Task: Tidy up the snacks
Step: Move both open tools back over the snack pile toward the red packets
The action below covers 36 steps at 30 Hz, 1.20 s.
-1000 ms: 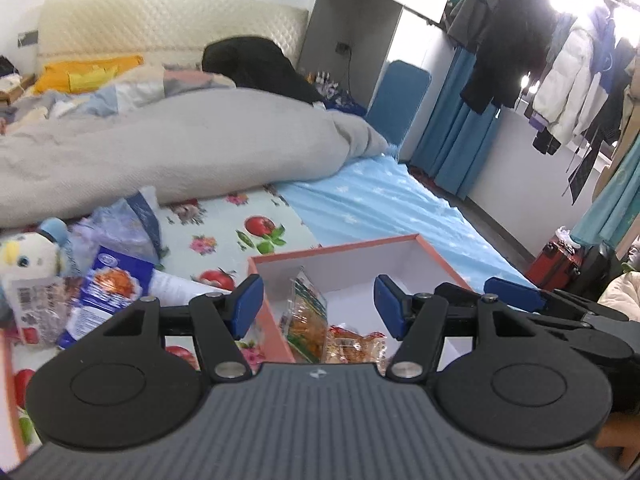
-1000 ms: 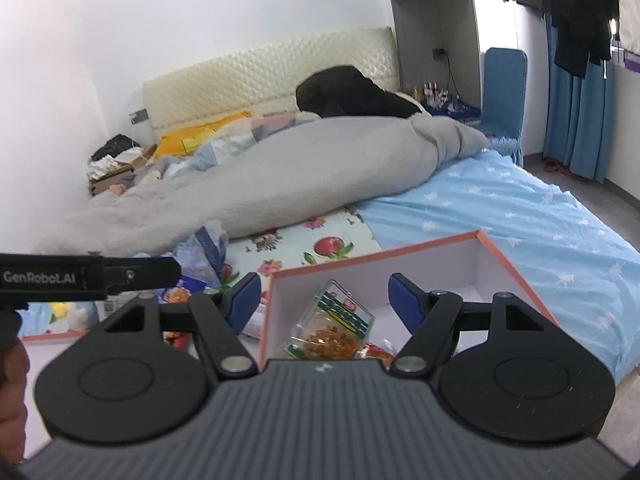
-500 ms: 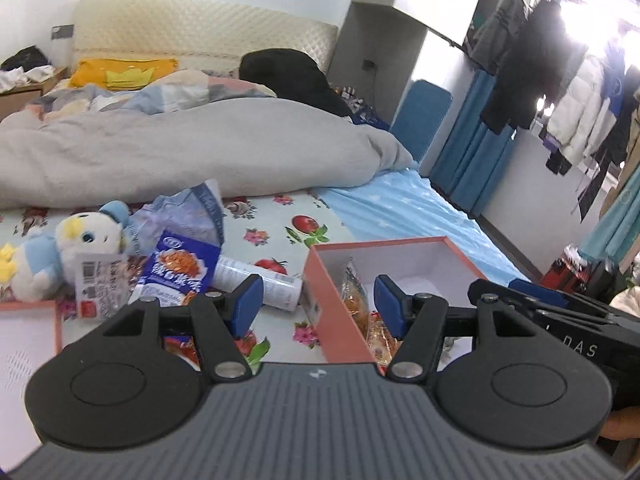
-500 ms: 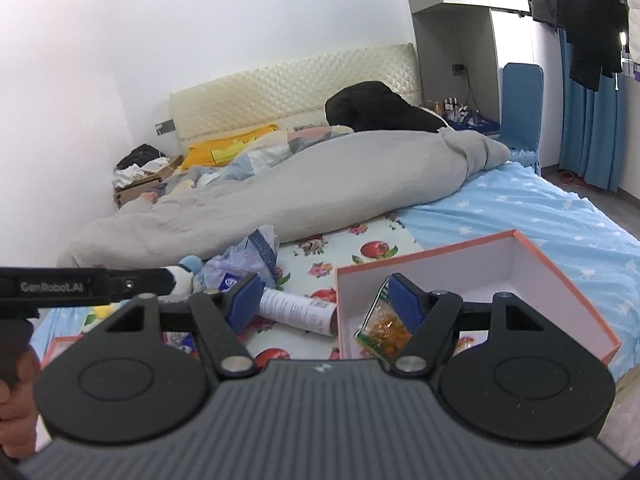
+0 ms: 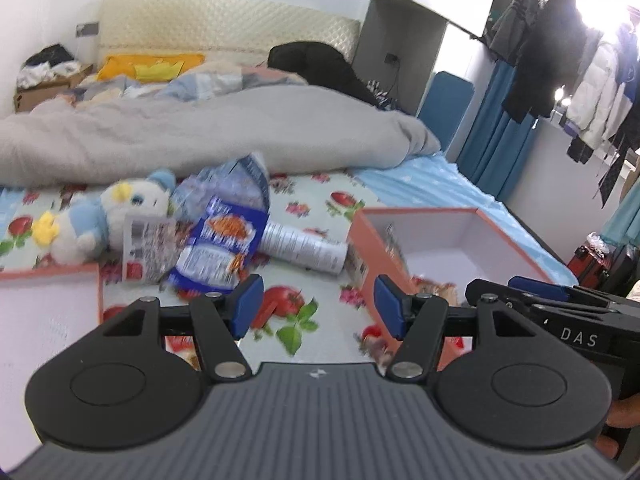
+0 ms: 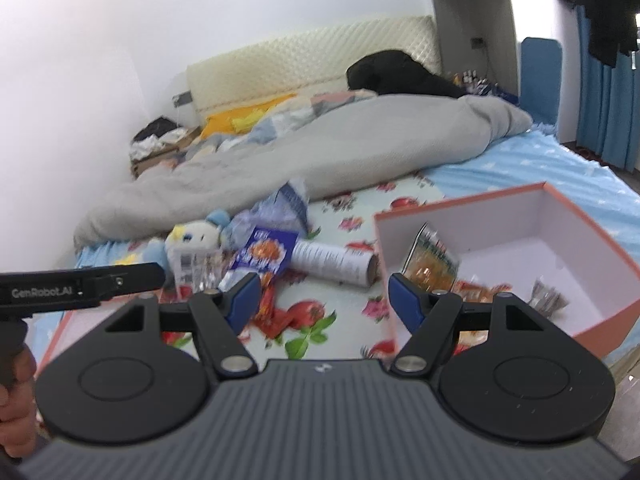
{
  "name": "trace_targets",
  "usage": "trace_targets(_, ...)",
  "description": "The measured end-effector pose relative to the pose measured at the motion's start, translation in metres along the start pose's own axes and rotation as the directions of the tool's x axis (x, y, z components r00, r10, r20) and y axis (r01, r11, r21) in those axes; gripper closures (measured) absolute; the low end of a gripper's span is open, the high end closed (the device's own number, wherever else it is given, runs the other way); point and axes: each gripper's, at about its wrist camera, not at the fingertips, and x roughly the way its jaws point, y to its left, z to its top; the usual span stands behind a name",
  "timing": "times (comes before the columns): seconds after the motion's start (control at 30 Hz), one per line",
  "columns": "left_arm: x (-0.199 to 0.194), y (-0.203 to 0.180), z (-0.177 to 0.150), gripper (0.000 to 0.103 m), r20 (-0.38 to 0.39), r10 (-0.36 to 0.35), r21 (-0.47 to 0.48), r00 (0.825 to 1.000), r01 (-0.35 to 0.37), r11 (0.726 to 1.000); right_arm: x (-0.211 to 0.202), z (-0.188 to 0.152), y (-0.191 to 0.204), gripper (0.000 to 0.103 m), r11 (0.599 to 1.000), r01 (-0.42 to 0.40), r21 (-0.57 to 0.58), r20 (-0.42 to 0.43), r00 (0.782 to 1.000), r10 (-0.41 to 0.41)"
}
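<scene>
An orange box with a white inside lies open on the bed at the right and holds several snack packets. It also shows in the left wrist view. A blue snack bag, a white can on its side and a clear packet lie on the fruit-print mat left of the box. A red wrapper lies near my right gripper. My left gripper is open and empty above the mat. My right gripper is open and empty, left of the box.
A plush toy and a crumpled clear bag lie behind the snacks. A second orange-rimmed lid or box sits at the left. A grey duvet covers the far bed. Clothes hang at the right.
Both grippers have swung left and back from the box, so the loose snacks on the mat have come into view. Both stay open and empty.
</scene>
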Motion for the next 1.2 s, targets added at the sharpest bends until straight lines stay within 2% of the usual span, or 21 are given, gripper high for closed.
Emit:
trace_targets(0.27, 0.015, 0.030, -0.050, 0.036, -0.056, 0.001, -0.094, 0.998, -0.006, 0.996, 0.021, -0.032, 0.011, 0.031, 1.000, -0.018, 0.003, -0.067, 0.998, 0.018)
trace_targets(0.47, 0.024, 0.050, -0.067, 0.036, -0.081, 0.031, -0.151, 0.996, -0.043, 0.988, 0.042, -0.041, 0.012, 0.031, 0.999, -0.040, 0.021, -0.128, 0.991, 0.043)
trace_targets(0.67, 0.040, 0.059, -0.085, 0.036, -0.130, 0.051, -0.132, 0.990, -0.069, 0.989, 0.062, -0.052, 0.019, 0.031, 0.998, -0.070, 0.004, -0.188, 0.980, 0.070)
trace_targets(0.87, 0.064, 0.070, -0.107, 0.036, -0.198, 0.068, -0.110, 0.978, -0.091, 0.990, 0.091, -0.055, 0.032, 0.031, 0.991, -0.134, -0.029, -0.269, 0.956, 0.121)
trace_targets(1.03, 0.083, 0.080, -0.122, 0.035, -0.250, 0.069, -0.093, 0.966, -0.095, 0.991, 0.126, -0.052, 0.043, 0.031, 0.978, -0.208, -0.013, -0.341, 0.920, 0.191)
trace_targets(1.13, 0.095, 0.084, -0.128, 0.035, -0.272, 0.069, -0.073, 0.960, -0.092, 0.993, 0.149, -0.049, 0.055, 0.031, 0.969, -0.247, -0.032, -0.369, 0.904, 0.218)
trace_targets(1.2, 0.106, 0.086, -0.131, 0.035, -0.296, 0.077, -0.070, 0.952, -0.102, 0.992, 0.165, -0.048, 0.063, 0.031, 0.959, -0.279, -0.044, -0.399, 0.885, 0.239)
